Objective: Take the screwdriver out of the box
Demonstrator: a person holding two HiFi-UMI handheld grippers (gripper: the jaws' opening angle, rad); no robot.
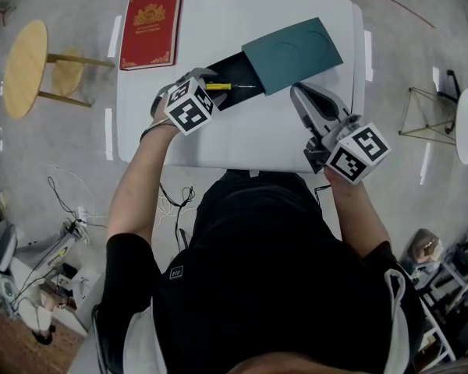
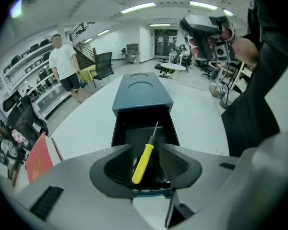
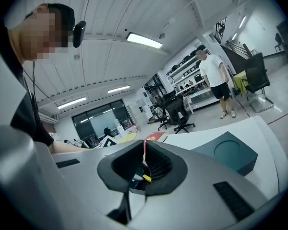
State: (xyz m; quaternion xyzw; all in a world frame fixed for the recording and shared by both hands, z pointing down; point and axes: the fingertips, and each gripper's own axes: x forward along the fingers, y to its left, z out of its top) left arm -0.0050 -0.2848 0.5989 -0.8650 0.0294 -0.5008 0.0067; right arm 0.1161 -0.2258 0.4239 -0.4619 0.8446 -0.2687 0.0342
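Note:
A teal box sleeve (image 1: 292, 53) lies on the white table (image 1: 242, 135) with its black drawer (image 1: 232, 72) pulled out toward the left. A yellow-handled screwdriver (image 1: 218, 86) lies in the drawer. My left gripper (image 1: 203, 79) points steeply down over the drawer's outer end. In the left gripper view it (image 2: 145, 148) is open, with the yellow handle (image 2: 143, 161) between the fingers and untouched. My right gripper (image 1: 297, 91) hovers just right of the box, near the table's front edge. Its fingers (image 3: 156, 164) sit together, with nothing between them.
A red book (image 1: 150, 27) lies at the table's far left corner. A round wooden stool (image 1: 25, 67) stands off the table's left side. A person (image 2: 65, 66) stands far back in the room among office chairs. A wire-frame stand (image 1: 421, 115) is on the right.

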